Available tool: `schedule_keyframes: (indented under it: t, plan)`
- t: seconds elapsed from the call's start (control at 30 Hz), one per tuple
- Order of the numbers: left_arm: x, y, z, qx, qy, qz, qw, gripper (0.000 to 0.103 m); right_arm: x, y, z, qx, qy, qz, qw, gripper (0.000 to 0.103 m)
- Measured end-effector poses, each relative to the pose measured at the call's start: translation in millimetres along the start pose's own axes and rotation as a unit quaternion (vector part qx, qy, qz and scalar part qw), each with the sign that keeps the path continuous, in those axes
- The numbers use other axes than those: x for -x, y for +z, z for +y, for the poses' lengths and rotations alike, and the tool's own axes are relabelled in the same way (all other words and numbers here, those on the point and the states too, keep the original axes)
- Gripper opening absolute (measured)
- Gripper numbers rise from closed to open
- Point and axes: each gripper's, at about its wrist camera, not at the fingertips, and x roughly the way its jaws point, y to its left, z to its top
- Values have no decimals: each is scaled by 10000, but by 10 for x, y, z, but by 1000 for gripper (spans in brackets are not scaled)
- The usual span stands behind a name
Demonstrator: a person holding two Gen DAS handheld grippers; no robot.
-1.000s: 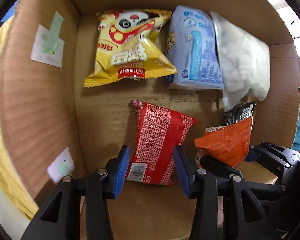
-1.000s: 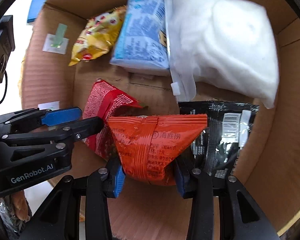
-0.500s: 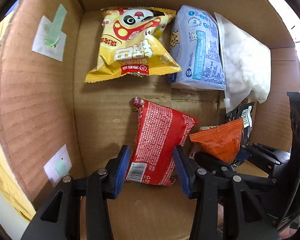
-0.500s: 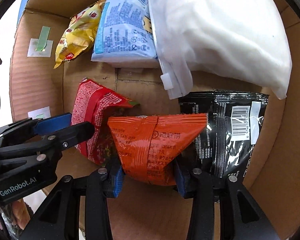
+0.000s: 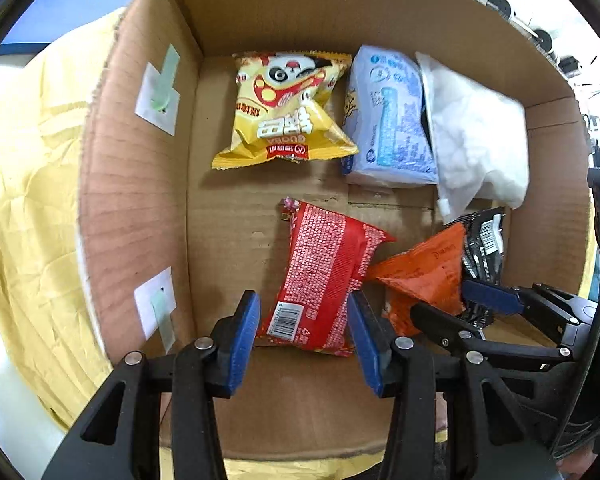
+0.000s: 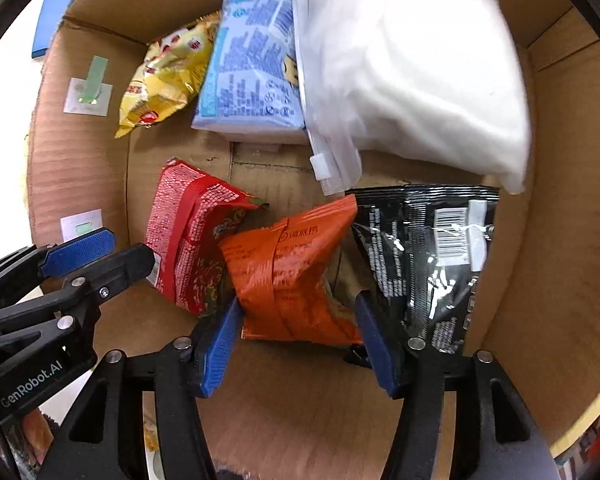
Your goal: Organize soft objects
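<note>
A cardboard box [image 5: 140,200] holds several soft packets. My left gripper [image 5: 302,338] is open, its blue pads either side of the near end of a red packet [image 5: 324,276] lying on the box floor. My right gripper [image 6: 296,346] is open around the near end of an orange packet [image 6: 288,276], which lies on the floor between the red packet [image 6: 188,232] and a black packet [image 6: 432,256]. The right gripper also shows in the left wrist view [image 5: 460,304], and the left gripper in the right wrist view [image 6: 108,252].
At the box's far end lie a yellow panda snack bag [image 5: 288,116], a blue tissue pack [image 5: 388,120] and a white cotton bag [image 5: 476,136]. The box stands on a yellow cloth [image 5: 32,200]. White tape labels [image 5: 158,96] sit on the left wall.
Both grippers have opened and let go of the red and orange packets, which now rest on the box floor. Both grippers have drawn back and up a little.
</note>
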Motion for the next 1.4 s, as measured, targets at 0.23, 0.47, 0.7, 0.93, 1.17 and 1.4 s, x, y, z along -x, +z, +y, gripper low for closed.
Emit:
schedule_keyframes:
  t: [0.23,0.47,0.7,0.93,1.17,1.4]
  plan:
    - [335,-212,-4,74,33,-405,9991,44,239,-87,-70,38,-352,-285,9990,61]
    - [642,-444,-78,159,-5,-828,9964,54,579,-274,-86,-19,-596,-651,9961,61]
    - [821,-546,-164,102,46,-1121,9936,82,872,-541,-76,-117,-752,-1015,9919,61]
    - [857,-582,-230,45,197,-1356,9906,99,1040,-641,-136,-302,-874,-1339,9867,98]
    - [925,-601,-255,75,270,-1484,9885,99,1093,-675,-210,-420,-971,-1475,9834,99]
    - [1192,-726,-345,34,388,-1775,9833,99,1323,-836,-167,-342,-1012,-1710,9795,99]
